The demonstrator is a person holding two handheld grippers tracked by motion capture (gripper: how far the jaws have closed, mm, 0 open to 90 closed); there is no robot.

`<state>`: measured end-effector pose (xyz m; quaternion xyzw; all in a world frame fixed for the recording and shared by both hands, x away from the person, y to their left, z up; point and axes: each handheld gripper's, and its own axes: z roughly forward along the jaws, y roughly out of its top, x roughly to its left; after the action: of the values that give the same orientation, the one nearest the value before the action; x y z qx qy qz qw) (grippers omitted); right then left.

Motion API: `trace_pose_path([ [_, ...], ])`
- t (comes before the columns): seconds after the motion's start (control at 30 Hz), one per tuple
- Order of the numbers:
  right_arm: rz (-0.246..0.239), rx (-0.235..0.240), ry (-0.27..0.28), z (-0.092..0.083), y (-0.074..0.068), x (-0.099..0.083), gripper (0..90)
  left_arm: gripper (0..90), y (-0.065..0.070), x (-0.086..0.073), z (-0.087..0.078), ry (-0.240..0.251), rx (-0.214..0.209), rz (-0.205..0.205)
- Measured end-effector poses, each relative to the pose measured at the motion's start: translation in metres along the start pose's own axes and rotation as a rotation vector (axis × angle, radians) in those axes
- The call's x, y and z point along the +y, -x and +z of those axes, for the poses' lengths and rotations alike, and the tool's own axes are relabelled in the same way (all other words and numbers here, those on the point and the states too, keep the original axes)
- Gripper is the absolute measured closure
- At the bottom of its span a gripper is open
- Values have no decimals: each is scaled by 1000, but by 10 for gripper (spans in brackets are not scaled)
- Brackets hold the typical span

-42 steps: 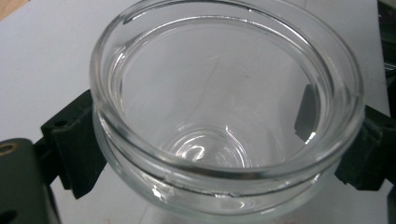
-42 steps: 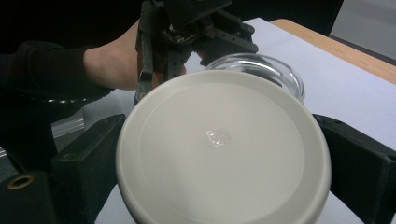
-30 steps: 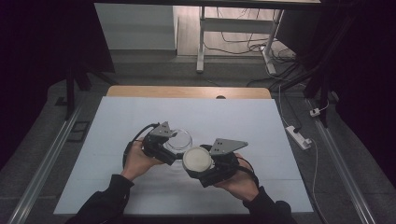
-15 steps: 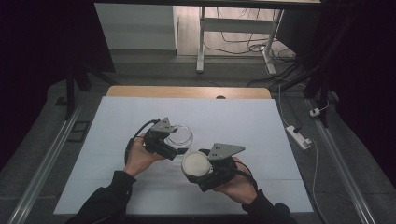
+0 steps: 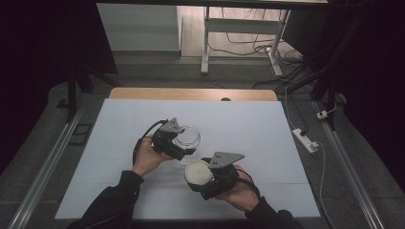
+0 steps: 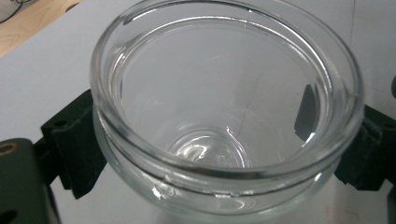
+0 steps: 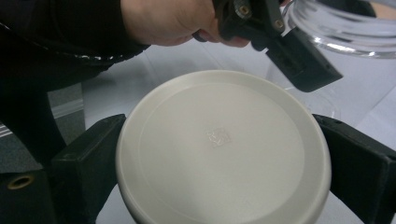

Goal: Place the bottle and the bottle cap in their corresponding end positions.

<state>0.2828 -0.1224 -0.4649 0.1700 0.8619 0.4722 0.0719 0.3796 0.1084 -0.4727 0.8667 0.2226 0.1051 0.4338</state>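
Glass jar [image 6: 224, 116], open-mouthed, is sitting clamped between the left gripper's [image 5: 184, 145] jaws. Just beside it, the right gripper [image 5: 200, 175] is gripping a cream lid [image 7: 222, 149] flat between its jaws

A big white sheet [image 5: 267, 138] is covering the table [image 5: 191, 94]. Only a strip of the table's brown wood is showing, along the far edge behind the sheet. A clear glass jar [image 5: 187, 138] is sitting near the middle of the sheet, well away from the wood strip.
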Motion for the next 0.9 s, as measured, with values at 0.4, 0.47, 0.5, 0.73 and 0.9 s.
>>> trace_pose_path([
  [0.4, -5, 0, -30, 15, -1, -13, 76, 73, -7, 7, 16, 0, 7, 10],
  [0.47, -6, 0, -35, 18, -1, -14, 76, 73, -8, 8, 19, -2, 10, 12],
  [0.5, -8, 2, -36, 19, -1, -15, 76, 73, -9, 8, 20, -2, 12, 12],
  [0.73, -14, 2, -49, 27, -1, -19, 76, 73, -14, 12, 27, -4, 32, 15],
  [0.9, -20, 5, -65, 33, -1, -24, 76, 73, -19, 14, 32, 4, 45, 4],
])
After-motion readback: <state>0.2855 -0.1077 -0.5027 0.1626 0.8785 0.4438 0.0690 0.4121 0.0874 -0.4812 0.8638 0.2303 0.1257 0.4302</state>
